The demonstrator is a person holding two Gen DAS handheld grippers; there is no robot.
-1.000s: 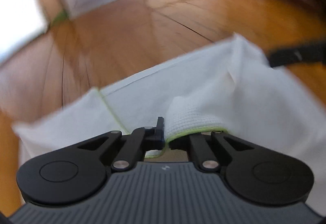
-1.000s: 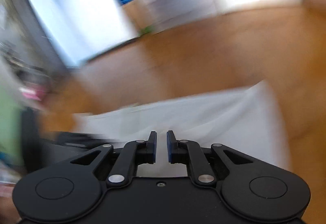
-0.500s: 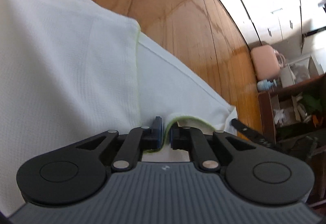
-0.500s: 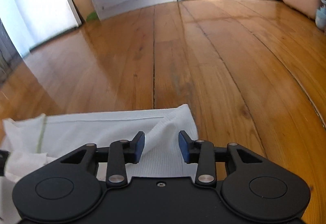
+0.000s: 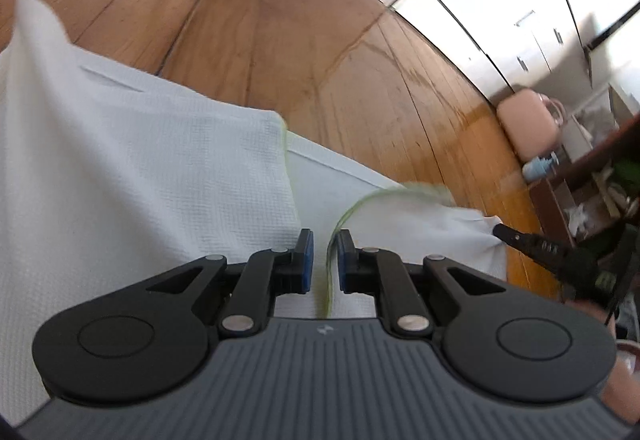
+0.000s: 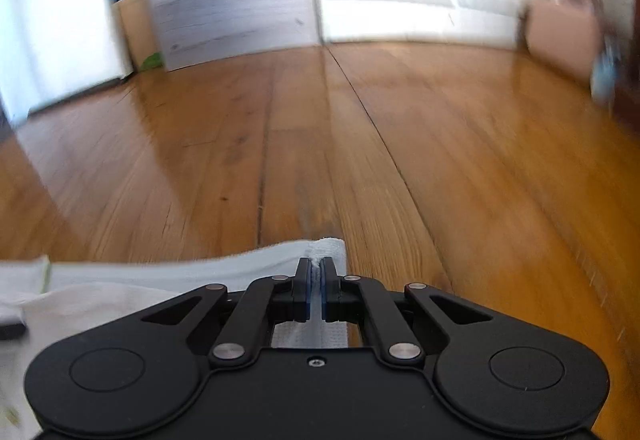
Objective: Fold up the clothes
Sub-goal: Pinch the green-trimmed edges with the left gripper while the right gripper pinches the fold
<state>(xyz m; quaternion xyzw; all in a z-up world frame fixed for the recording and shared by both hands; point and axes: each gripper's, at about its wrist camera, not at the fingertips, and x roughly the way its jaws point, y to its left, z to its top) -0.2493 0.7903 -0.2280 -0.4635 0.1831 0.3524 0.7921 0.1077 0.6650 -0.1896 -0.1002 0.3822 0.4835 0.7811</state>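
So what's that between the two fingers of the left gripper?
In the left wrist view, the white garment's green-trimmed edge runs through the open gap of the left gripper, apparently unclamped.

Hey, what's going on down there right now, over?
Left hand-held gripper open, green-trimmed edge loose between its pads. Right hand-held gripper shut on white garment corner. Garment lies on wood floor; nothing in the way, over.

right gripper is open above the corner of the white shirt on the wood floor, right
Not quite. The right gripper is shut on that corner of the white shirt, with a fold of cloth pinched between its blue pads, as the right wrist view shows. The shirt does lie on the wood floor.
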